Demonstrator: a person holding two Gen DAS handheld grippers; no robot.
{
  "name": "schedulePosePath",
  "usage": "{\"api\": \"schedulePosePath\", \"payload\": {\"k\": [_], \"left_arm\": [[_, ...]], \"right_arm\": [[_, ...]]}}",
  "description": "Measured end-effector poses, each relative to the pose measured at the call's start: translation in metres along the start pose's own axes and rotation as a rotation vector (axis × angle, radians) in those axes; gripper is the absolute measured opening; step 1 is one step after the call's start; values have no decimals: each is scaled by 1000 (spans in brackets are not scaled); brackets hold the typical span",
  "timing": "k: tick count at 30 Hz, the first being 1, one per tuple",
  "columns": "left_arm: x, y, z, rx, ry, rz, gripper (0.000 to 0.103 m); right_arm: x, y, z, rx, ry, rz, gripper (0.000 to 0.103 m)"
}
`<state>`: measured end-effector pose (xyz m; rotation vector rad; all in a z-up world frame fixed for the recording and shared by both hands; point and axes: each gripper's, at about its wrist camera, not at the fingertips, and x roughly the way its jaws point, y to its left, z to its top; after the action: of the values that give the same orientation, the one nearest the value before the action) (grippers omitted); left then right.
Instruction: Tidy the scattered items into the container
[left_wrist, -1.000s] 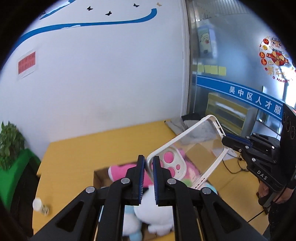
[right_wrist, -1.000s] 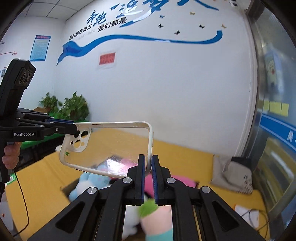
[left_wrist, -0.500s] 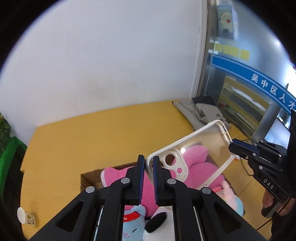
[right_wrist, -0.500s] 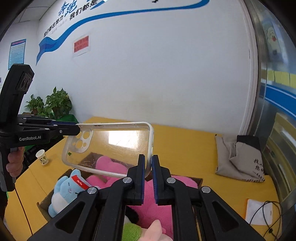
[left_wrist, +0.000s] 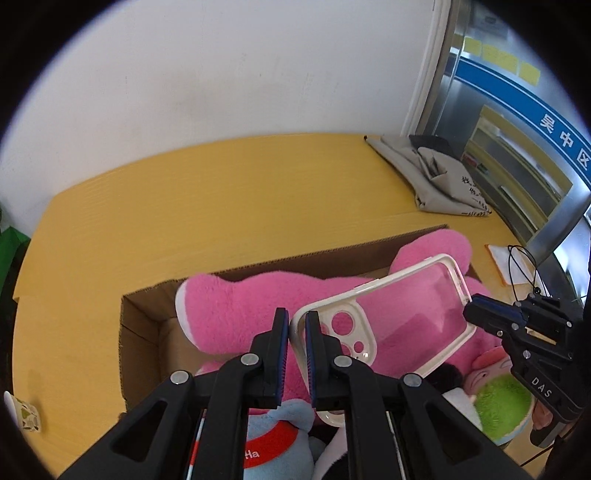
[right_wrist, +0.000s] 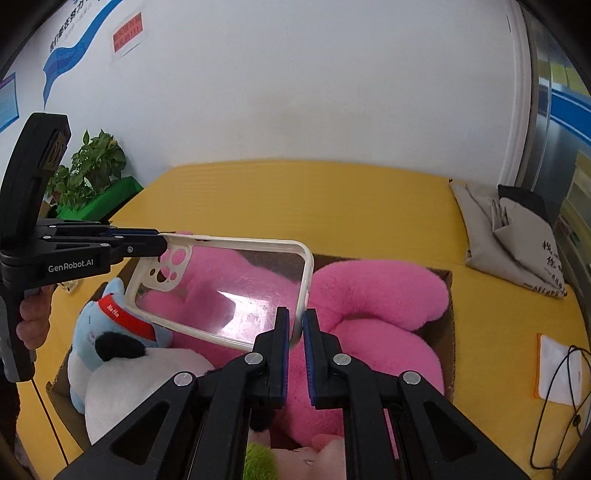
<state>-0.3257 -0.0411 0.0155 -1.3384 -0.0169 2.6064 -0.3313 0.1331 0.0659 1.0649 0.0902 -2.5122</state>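
Observation:
A clear phone case (left_wrist: 402, 314) (right_wrist: 229, 291) with a cream rim hangs just above an open cardboard box (left_wrist: 147, 328) (right_wrist: 448, 317). My left gripper (left_wrist: 296, 325) is shut on the rim at the camera-hole end. My right gripper (right_wrist: 294, 325) is shut on the rim at the opposite end. Each gripper shows in the other's view: the right one (left_wrist: 471, 312), the left one (right_wrist: 162, 245). The box holds a big pink plush (left_wrist: 236, 314) (right_wrist: 369, 295), a blue plush with a red collar (right_wrist: 110, 314), a white plush (right_wrist: 147, 387) and a green one (left_wrist: 498, 406).
The box stands on a yellow table (left_wrist: 166, 206) (right_wrist: 295, 203). A folded grey cloth bag (left_wrist: 436, 177) (right_wrist: 517, 236) lies at the far right, with paper and a black cable (right_wrist: 561, 369) nearer. A paper cup (left_wrist: 22, 417) sits at the left edge, potted plants (right_wrist: 88, 173) beyond.
Both grippers have come down and tilted downward with the phone case held between them, from up in front of the wall to just over the plush toys in the box.

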Motion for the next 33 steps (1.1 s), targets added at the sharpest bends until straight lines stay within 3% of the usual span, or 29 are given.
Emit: {"api": "schedulePosePath", "payload": {"k": [7,9,10,11,12,13,14,17,18,21,25,29,33], "left_arm": [[8,-5,-15,0,-25,35,12],[-1,-4,-15,-15,-54,35,34],[-10,-4,-17,-29,-81,38,40],[-20,-3,-18,-45,-113,42,47],[-31,-2,-20,-59,-141,45,51],[-44,-2,-23,-71,-169,42,53],[-56,-1,-26,-76,-198,35,56],[-98,-3,-50,-89,-302,31,77],[-110,-4,-60,-93,-334,41,80],[-142,-12,-96,-73,-397,67,80],[-166,-36,-147,-34,-397,103,80],[-182,-54,-191,-66,-393,58,80],[-185,-64,-221,-100,-374,48,80]], "right_arm": [[12,-5,-12,38,52,-26,9],[14,-6,-15,45,78,-21,10],[14,-7,-16,47,84,-25,18],[13,-7,-17,45,83,-30,44],[9,-8,-18,50,66,-35,60],[0,-10,-18,65,33,-38,85],[-11,-11,-18,81,-3,-34,92],[-50,-8,-21,91,-97,-6,99],[-66,-7,-26,91,-134,-20,101],[-103,3,-46,81,-187,-49,103],[-134,24,-91,40,-182,-121,103],[-155,36,-132,35,-177,-191,103],[-166,43,-161,76,-150,-167,103]]}}
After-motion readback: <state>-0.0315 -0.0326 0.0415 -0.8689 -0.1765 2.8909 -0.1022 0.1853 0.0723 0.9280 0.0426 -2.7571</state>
